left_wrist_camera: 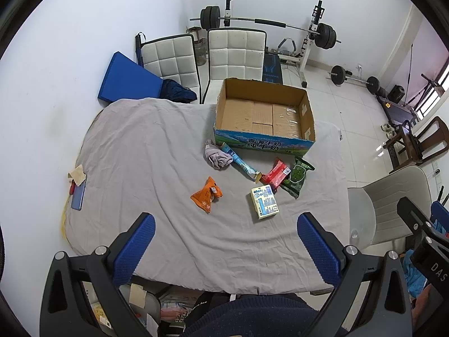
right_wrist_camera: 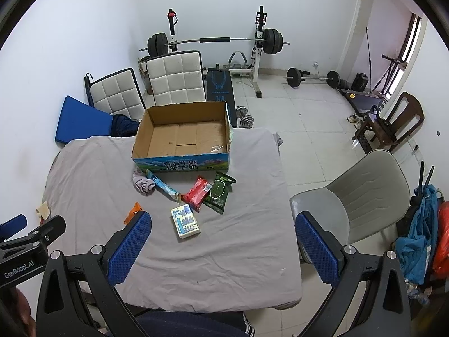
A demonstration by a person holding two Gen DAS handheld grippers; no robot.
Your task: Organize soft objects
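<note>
An empty cardboard box (left_wrist_camera: 263, 112) (right_wrist_camera: 183, 137) stands at the far side of the grey-sheeted table (left_wrist_camera: 146, 146) (right_wrist_camera: 241, 241). In front of it lie a bunched sock (left_wrist_camera: 216, 156) (right_wrist_camera: 143, 184), a light-blue tube pack (left_wrist_camera: 241, 163) (right_wrist_camera: 164, 186), a red packet (left_wrist_camera: 276, 171) (right_wrist_camera: 197, 193), a green packet (left_wrist_camera: 297, 175) (right_wrist_camera: 219, 192), a yellow tissue pack (left_wrist_camera: 265, 202) (right_wrist_camera: 185, 220) and an orange packet (left_wrist_camera: 207, 193) (right_wrist_camera: 134, 209). My left gripper (left_wrist_camera: 224, 224) and right gripper (right_wrist_camera: 223, 223) are both open, empty, above the table's near edge.
A phone (left_wrist_camera: 78, 196) and a paper scrap (left_wrist_camera: 77, 174) lie at the table's left edge. Two white chairs (left_wrist_camera: 235, 53) stand behind the table, a grey chair (right_wrist_camera: 362, 196) at its right. A weight bench (right_wrist_camera: 219, 84) stands beyond.
</note>
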